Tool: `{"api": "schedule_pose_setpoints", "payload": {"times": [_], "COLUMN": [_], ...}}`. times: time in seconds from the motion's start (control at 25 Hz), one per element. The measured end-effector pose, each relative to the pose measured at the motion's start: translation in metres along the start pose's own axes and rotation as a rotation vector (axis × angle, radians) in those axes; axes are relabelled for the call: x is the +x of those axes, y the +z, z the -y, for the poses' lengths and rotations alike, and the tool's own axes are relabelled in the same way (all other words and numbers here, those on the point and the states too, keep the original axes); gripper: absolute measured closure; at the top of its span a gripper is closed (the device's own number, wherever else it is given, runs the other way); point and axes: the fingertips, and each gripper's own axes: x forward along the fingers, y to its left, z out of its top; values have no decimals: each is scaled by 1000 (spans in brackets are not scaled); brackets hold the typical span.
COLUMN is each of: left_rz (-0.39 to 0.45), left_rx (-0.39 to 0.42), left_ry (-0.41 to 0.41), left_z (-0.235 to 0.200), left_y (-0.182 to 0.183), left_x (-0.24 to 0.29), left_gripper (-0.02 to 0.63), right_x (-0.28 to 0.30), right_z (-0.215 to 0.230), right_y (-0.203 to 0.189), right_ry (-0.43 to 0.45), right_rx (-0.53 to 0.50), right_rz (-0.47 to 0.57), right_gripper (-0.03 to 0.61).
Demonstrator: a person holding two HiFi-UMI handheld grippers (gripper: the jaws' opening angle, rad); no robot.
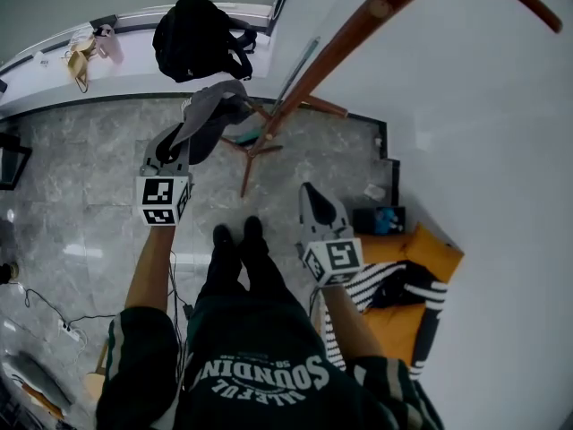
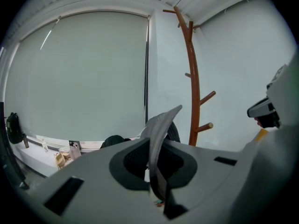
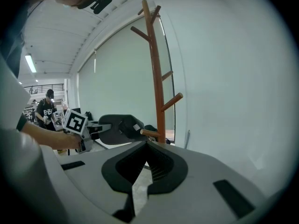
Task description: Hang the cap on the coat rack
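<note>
step: carry/approach. Cap is gripped and up at the coat rack, not yet on any peg.
left gripper: clamped on the cap by its brim. In the left gripper view the brim stands edge-up between the jaws.
right gripper: jaws together, nothing in them. It hangs on the near side of the rack's pole, lower than the cap, and is idle.
cap position: just left of the rack's pole in the head view, crown toward the pole. In the right gripper view the crown overlaps the tip of the low peg. Can't tell whether it touches or sits behind it.
rack: one slanted wooden pole with short upward-angled pegs. Two more pegs sit above the low one, and forked arms at the top. Legs splay on the floor below the cap.
clutter: black backpack on the sill well behind the rack, not in the path.
next move (judgement): lift the crown opening over a peg tip, probably the low one as it's closest. Then lower until the peg takes the weight, and only then open the left jaws.
needs: the opening must face the peg. With a brim grip the crown droops, so some wrist roll is likely.
risk (judgement): releasing early means the cap slides off the angled peg.
</note>
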Motion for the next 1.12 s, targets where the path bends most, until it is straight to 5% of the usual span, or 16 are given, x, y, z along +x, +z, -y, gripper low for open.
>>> {"api": "schedule_pose_setpoints", "payload": {"times": [0.56, 0.88, 1.12], "left_rz": [-80, -236, -384], "left_rx": [91, 109, 17], "left_ry": [-88, -241, -305], "left_z": [41, 93, 110], "left_y": [-87, -156, -204], "left_x": [-28, -23, -17], "left_gripper": [598, 597, 578], "right_x": [6, 6, 4], "right_z": [-1, 4, 2], "right_y": [-20, -21, -26], "right_ry": [9, -14, -20], "right_rx": [-8, 0, 4], "right_rz": [-39, -60, -68], "right_gripper": [580, 580, 580]}}
